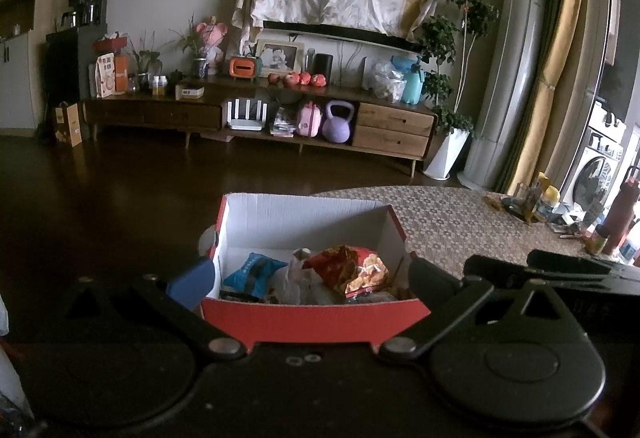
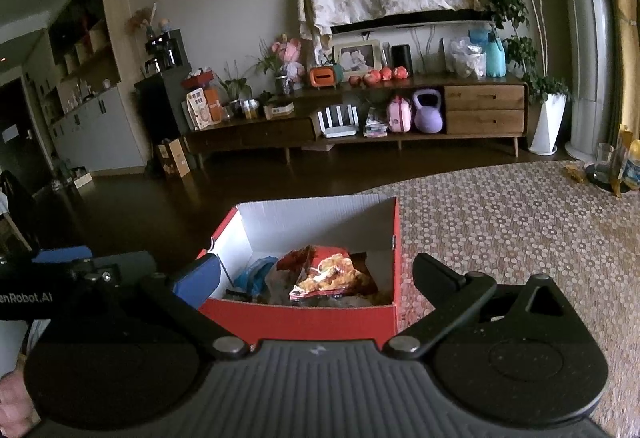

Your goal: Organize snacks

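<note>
A red cardboard box with a white inside sits at the left end of the patterned table. In it lie a red snack bag, a blue packet and a clear plastic bag. My left gripper is open, with one finger at each side of the box's near end. The right wrist view shows the same box and red snack bag. My right gripper is open and empty there, its right finger clear of the box wall. The left gripper's body shows at the left.
The right gripper's black body lies to the right of the box. Bottles and a glass crowd the table's far right end, along with a dark red bottle. Beyond the dark floor stands a long TV cabinet.
</note>
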Available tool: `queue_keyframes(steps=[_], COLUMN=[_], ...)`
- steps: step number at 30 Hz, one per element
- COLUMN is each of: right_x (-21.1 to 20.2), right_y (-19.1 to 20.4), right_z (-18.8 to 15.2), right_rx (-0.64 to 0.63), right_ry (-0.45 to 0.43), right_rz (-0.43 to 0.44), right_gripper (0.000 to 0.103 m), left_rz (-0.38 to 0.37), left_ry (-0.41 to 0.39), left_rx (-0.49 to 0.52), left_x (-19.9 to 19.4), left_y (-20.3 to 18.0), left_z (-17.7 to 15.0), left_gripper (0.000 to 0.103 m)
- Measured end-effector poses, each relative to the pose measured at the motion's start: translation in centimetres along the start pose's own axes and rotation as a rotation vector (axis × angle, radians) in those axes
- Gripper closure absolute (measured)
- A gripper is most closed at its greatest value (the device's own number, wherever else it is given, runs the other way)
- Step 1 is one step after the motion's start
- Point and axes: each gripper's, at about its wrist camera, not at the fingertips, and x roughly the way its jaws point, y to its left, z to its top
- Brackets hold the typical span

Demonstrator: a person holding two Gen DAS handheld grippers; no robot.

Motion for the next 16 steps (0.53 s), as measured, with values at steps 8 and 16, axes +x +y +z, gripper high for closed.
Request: queue_keyframes(steps=[8, 16], right_x=[-0.03, -0.02], right_y=[-0.22, -0.44], right_z=[-0.15, -0.34], right_rx=[0.005, 0.013], right_ry=[0.009, 0.021], right_rz=[-0.003, 0.0], right_gripper=[0.0, 0.0], left_rz=[-0.001, -0.006], left_ry=[0.002, 0.007], left_rx=[0.0, 0.001], left_x=[0.02, 0.12], left_y=[-0.06, -0.64], left_z=[-0.06, -0.48], left_gripper=[0.0, 0.0])
